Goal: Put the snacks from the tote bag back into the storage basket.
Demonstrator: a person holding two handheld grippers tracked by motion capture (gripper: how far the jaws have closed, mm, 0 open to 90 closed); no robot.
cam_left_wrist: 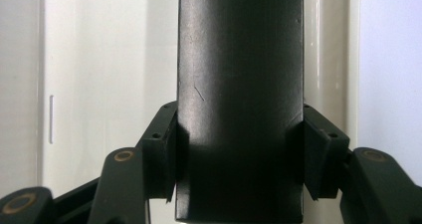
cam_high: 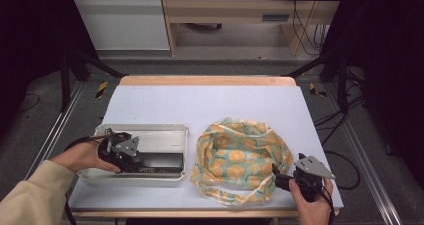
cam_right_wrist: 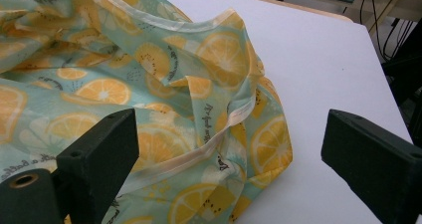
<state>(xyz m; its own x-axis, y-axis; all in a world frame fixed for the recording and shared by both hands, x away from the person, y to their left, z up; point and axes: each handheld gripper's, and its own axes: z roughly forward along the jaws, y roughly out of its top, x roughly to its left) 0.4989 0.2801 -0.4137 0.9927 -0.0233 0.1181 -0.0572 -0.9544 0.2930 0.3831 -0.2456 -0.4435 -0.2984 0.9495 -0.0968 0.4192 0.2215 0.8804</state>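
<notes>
At the counter's near right corner, a hand holds the right gripper [cam_high: 278, 177], its jaws spread wide with nothing pressed between them. One jaw rests over the near edge of a crumpled, thin fabric bag printed with orange slices on pale green [cam_high: 241, 157], whose cream-trimmed hem [cam_right_wrist: 199, 152] lies between the jaws, likely lined up to pinch the hem and hold the bag's mouth open.

At the near left, a sleeved hand holds the left gripper [cam_high: 137, 160] level over a shallow white rectangular plastic tray [cam_high: 150, 130]. Its jaws are clamped partway closed on one end of a long matte black rectangular box [cam_left_wrist: 240, 84]. The box lies lengthwise inside the tray along its near wall, probably gripped by the end for lifting out towards the bag.

Beyond both, the pale grey counter [cam_high: 210, 102] runs bare to its wooden far edge.
</notes>
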